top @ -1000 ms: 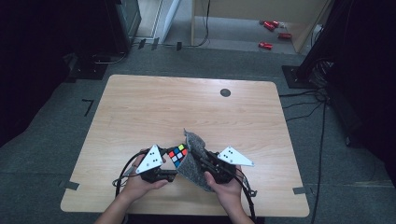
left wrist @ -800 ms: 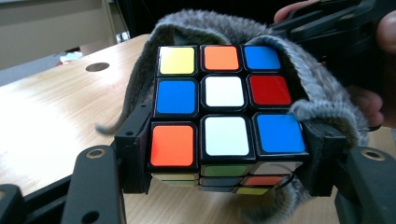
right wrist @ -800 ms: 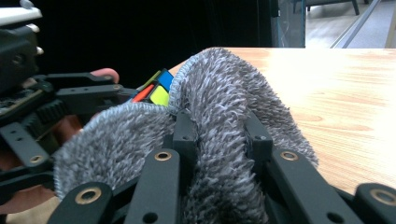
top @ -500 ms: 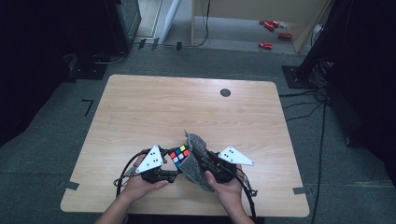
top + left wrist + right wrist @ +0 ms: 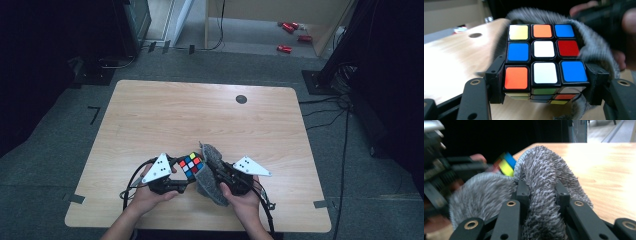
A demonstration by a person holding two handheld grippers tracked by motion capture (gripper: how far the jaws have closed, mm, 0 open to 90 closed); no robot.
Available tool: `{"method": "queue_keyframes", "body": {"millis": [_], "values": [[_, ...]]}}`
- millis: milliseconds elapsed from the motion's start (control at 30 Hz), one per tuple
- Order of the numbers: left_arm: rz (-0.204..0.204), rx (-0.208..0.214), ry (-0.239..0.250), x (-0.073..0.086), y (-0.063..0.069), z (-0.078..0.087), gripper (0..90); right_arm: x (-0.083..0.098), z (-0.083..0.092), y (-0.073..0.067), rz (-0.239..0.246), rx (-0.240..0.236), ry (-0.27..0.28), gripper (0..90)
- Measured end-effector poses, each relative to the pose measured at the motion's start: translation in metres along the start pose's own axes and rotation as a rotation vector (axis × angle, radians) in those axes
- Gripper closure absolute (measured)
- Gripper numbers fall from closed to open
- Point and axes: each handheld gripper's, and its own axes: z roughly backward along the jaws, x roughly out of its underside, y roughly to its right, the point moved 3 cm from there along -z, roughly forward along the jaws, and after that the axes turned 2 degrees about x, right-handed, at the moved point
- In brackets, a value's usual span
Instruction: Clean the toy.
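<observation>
A scrambled colour cube (image 5: 543, 62) sits clamped between the two black jaws of my left gripper (image 5: 544, 86), its top face showing yellow, orange, blue, white and red squares. From above, the cube (image 5: 191, 165) is held near the table's front edge, between my two hands. A grey fluffy cloth (image 5: 541, 192) is pinched in my right gripper (image 5: 540, 191), which is shut on a thick fold of it. The cloth (image 5: 210, 172) presses against the cube's right side and wraps behind the cube. My left gripper (image 5: 182, 175) and my right gripper (image 5: 216, 172) face each other closely.
The wooden table (image 5: 200, 120) spreads out beyond the hands, with a dark round grommet (image 5: 241, 99) near its far edge. Cables trail from both grippers toward the front edge. Grey floor and dark equipment surround the table.
</observation>
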Motion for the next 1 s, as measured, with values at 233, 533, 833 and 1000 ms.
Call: {"method": "queue_keyframes", "body": {"millis": [233,533,833,1000], "values": [[0.162,0.025,0.091,-0.006,-0.019,0.015,35.3,0.010,-0.009,-0.004,0.102,-0.133,0.007,72.8],[0.214,0.062,0.081,-0.005,-0.020,0.012,35.3,0.023,-0.018,-0.024,0.354,-0.215,-0.011,71.6],[0.242,0.101,0.089,-0.007,-0.015,0.009,35.3,0.022,-0.020,-0.020,0.427,-0.096,0.054,69.9],[0.246,0.097,0.096,-0.007,-0.017,0.011,35.3,0.031,-0.025,-0.033,0.493,-0.136,0.027,69.7]]}}
